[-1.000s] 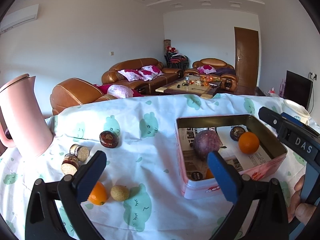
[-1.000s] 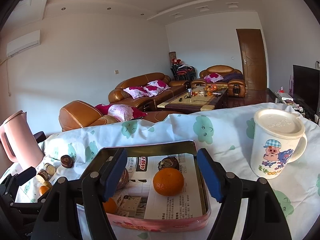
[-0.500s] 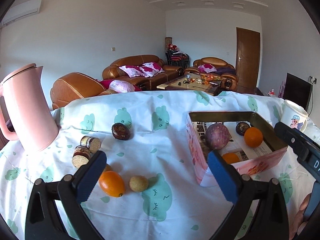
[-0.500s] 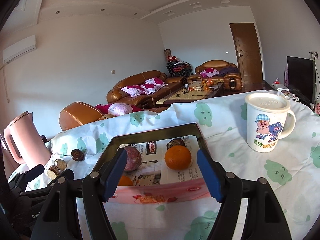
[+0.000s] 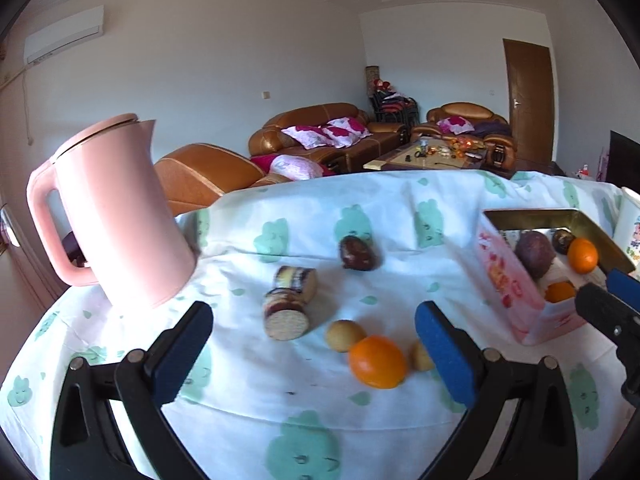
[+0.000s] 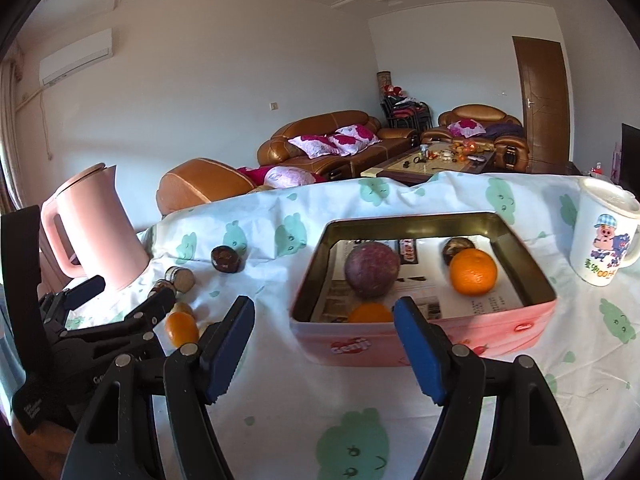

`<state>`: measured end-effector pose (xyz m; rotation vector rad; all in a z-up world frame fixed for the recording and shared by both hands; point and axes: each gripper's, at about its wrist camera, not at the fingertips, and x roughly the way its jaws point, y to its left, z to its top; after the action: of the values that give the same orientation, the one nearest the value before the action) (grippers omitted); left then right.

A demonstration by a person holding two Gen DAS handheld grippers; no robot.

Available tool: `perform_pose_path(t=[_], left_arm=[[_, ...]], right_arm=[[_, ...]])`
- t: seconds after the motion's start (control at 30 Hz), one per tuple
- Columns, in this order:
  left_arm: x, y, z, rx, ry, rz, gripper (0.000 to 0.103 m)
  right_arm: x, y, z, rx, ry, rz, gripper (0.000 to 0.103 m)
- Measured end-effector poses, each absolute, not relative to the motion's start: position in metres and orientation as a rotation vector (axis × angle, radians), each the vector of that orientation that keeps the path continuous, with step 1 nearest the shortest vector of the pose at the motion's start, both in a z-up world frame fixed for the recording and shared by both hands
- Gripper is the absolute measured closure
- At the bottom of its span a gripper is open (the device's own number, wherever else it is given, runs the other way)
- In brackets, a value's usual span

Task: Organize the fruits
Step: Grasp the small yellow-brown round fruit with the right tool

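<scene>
My left gripper (image 5: 316,354) is open and holds nothing. It hovers over the cloth, with a loose orange (image 5: 378,361) and two small tan fruits (image 5: 344,335) just ahead, near its right finger. A dark round fruit (image 5: 357,253) lies farther back. My right gripper (image 6: 324,350) is open and holds nothing, in front of the pink tin (image 6: 420,340). Inside the tin are a purple fruit (image 6: 372,270), two oranges (image 6: 473,272) and a small dark fruit (image 6: 458,245). The left gripper (image 6: 120,320) shows at the right wrist view's left edge, by the loose orange (image 6: 182,328).
A pink kettle (image 5: 112,216) stands at the table's left. Two cork-topped jars (image 5: 286,314) lie on their sides beside it. A cartoon mug (image 6: 604,236) stands right of the tin. The tablecloth (image 5: 312,420) drops off at the far edge, with sofas beyond.
Both grippers have swung left across the table. In the left wrist view the tin slid to the right edge, and the loose orange and tan fruits came between the fingers' span. Jaws are unchanged.
</scene>
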<state>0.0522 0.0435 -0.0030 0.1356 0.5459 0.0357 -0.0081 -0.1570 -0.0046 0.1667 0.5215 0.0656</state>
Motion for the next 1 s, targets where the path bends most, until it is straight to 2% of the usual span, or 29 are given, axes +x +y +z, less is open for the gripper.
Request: perform_pose_path(t=[0.2, 0.37, 0.4, 0.43, 0.47, 0.5, 0.53, 0.87, 1.0], left_arm=[[0.065, 0.107, 0.0, 0.009, 0.599, 0.175, 0.0], [0.068, 0.127, -0.002, -0.003, 0.613, 0.247, 0.0], [0.068, 0.128, -0.003, -0.004, 0.621, 0.25, 0.0], [0.068, 0.129, -0.005, -0.003, 0.631, 0.248, 0.0], [0.069, 0.129, -0.006, -0.001, 0.641, 0.247, 0.0], [0.069, 0.128, -0.007, 0.001, 0.648, 0.246, 0.0], [0.07, 0.128, -0.008, 0.003, 0.652, 0.245, 0.0], [0.073, 0.13, -0.007, -0.026, 0.686, 0.22, 0.0], [0.075, 0.129, -0.011, -0.039, 0.708, 0.202, 0.0]], right_arm=[[0.005, -0.121, -0.011, 0.128, 0.588, 0.154, 0.029], [0.02, -0.087, -0.016, 0.064, 0.646, 0.246, 0.029], [0.023, -0.079, -0.018, 0.039, 0.658, 0.249, 0.033], [0.027, -0.072, -0.02, 0.012, 0.676, 0.246, 0.047], [0.033, -0.066, -0.023, -0.015, 0.705, 0.243, 0.055], [0.04, -0.061, -0.027, -0.032, 0.74, 0.243, 0.068], [0.046, -0.059, -0.032, -0.037, 0.776, 0.253, 0.07], [0.079, -0.05, -0.048, -0.023, 0.894, 0.303, 0.07], [0.079, -0.047, -0.048, -0.03, 0.886, 0.313, 0.071]])
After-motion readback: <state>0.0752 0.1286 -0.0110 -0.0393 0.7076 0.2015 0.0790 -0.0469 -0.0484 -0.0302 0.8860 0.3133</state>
